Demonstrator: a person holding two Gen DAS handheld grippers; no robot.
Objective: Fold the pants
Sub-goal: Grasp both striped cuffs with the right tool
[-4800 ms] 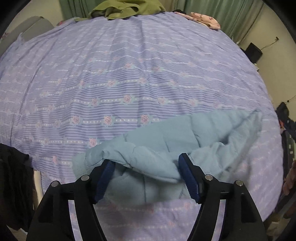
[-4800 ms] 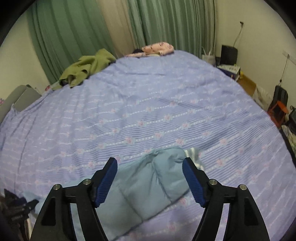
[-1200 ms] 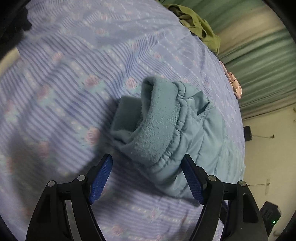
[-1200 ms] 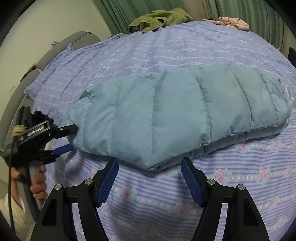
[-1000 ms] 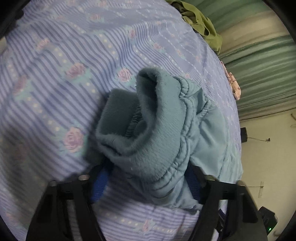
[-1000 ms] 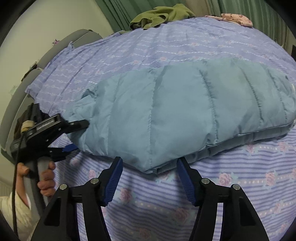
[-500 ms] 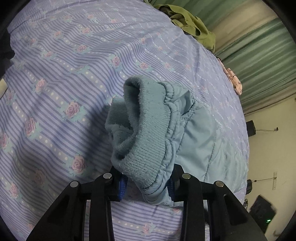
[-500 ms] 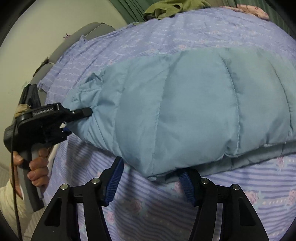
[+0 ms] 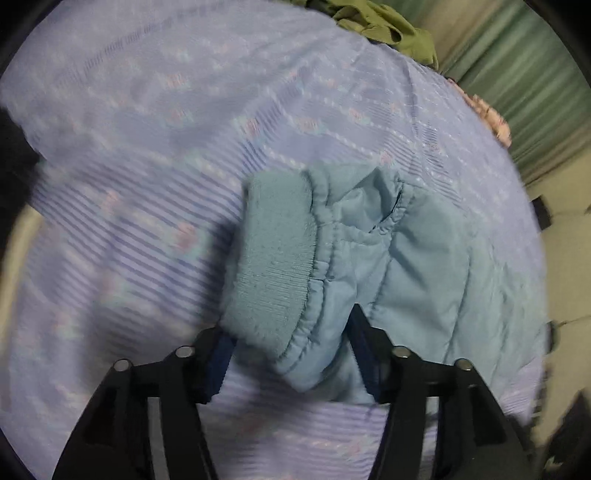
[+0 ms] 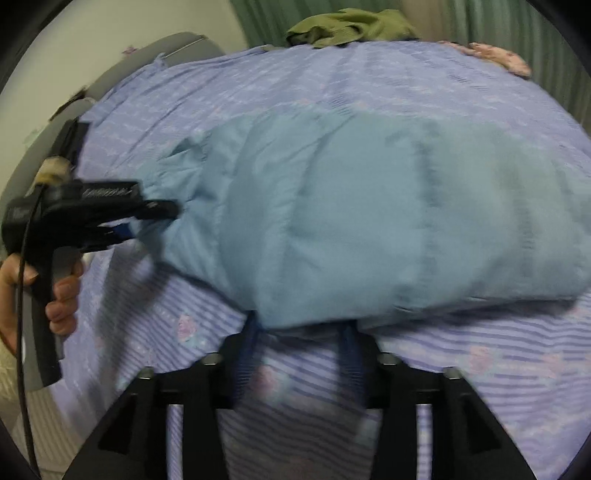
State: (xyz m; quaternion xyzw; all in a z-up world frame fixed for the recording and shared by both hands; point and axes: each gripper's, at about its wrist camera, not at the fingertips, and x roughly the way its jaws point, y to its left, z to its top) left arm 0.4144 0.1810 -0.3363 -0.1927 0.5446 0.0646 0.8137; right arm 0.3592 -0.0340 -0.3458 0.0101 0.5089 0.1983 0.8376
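Light blue quilted pants [image 10: 369,221] lie folded lengthwise across the purple striped bed [image 10: 369,81]. My left gripper [image 9: 291,343] is shut on their ribbed waistband end [image 9: 273,266], which stands lifted off the sheet; it also shows in the right wrist view [image 10: 147,218], gripping the pants' left end. My right gripper [image 10: 299,332] is closed on the near edge of the pants [image 10: 306,314] about mid-length, its pads partly under the fabric.
An olive green garment [image 10: 351,26] and a pink patterned cloth [image 10: 498,55] lie at the bed's far edge before green curtains [image 9: 517,74]. A grey headboard [image 10: 122,70] is at the left. The bed's edge and floor are to the right in the left wrist view [image 9: 561,332].
Both grippers have closed on the pants: the left on the waistband end, the right on the near edge. The gripped fabric now rises off the sheet. Both views are motion-blurred.
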